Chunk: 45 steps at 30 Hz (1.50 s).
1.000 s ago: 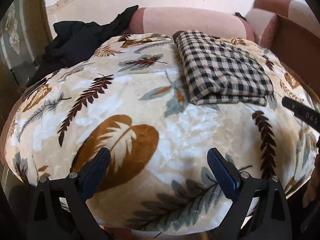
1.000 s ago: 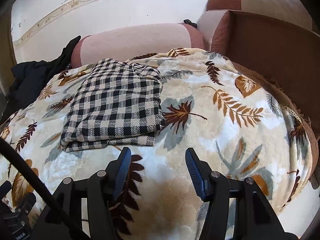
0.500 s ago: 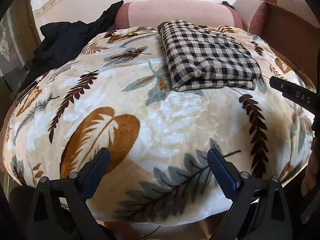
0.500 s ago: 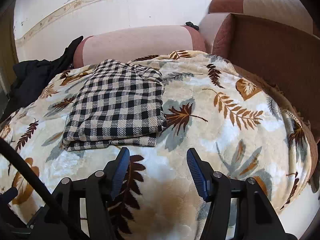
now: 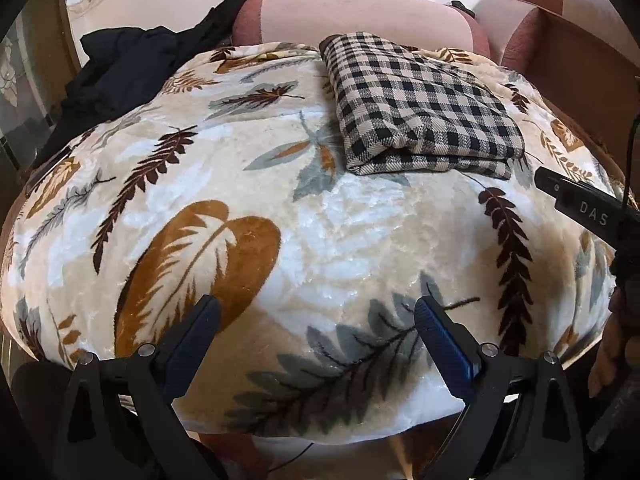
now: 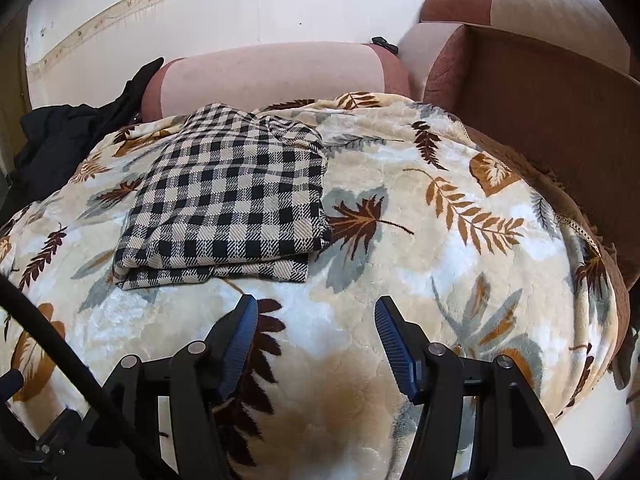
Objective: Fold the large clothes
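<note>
- Covering the seat of a pink sofa point(image 5: 360, 16), a leaf-patterned blanket point(image 5: 320, 232) is serving as the work surface, with a white wall behind.
- A checked garment point(image 6: 228, 200) is lying on the blanket, towards the back, folded into a flat, tidy rectangle, so this piece is looking finished.
- A dark garment point(image 5: 120, 68) is lying crumpled at the far left edge, hanging partly over the sofa; I am judging it as the next piece to fold.
- The left gripper point(image 5: 316, 340) is hovering above the near blanket edge, jaws wide apart and holding nothing.
- The right gripper point(image 6: 312, 332) is hovering just in front of the checked garment; its jaws have just been opening a little more, and nothing is between them.
</note>
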### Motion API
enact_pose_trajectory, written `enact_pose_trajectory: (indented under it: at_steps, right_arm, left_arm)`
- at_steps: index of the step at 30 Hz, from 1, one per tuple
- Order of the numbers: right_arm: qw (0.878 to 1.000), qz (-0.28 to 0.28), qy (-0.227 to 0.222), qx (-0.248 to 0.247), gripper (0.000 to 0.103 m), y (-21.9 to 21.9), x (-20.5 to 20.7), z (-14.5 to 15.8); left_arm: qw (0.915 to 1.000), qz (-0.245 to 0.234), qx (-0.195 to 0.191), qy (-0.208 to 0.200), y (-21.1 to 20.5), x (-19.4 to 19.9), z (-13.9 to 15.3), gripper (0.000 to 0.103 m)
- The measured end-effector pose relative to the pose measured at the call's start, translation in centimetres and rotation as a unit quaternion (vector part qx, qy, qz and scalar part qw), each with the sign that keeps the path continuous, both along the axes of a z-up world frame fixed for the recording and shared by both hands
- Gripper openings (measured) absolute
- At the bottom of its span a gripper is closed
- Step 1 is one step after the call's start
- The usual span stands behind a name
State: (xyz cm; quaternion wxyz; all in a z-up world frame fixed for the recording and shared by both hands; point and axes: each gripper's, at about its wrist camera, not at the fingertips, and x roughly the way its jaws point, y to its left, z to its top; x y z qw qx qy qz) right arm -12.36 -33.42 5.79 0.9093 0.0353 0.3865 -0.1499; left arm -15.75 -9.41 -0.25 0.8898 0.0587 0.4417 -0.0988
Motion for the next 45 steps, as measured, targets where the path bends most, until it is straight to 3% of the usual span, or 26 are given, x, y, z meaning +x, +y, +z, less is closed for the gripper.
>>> enact_pose_trajectory:
  at_steps: [45]
  right_arm:
    - [1.000,-0.002,-0.004,-0.022,0.068,0.4,-0.7,0.3]
  left_arm:
    - [0.9996,-0.005,0.003,0.028,-0.3,-0.6,-1.2,0.097]
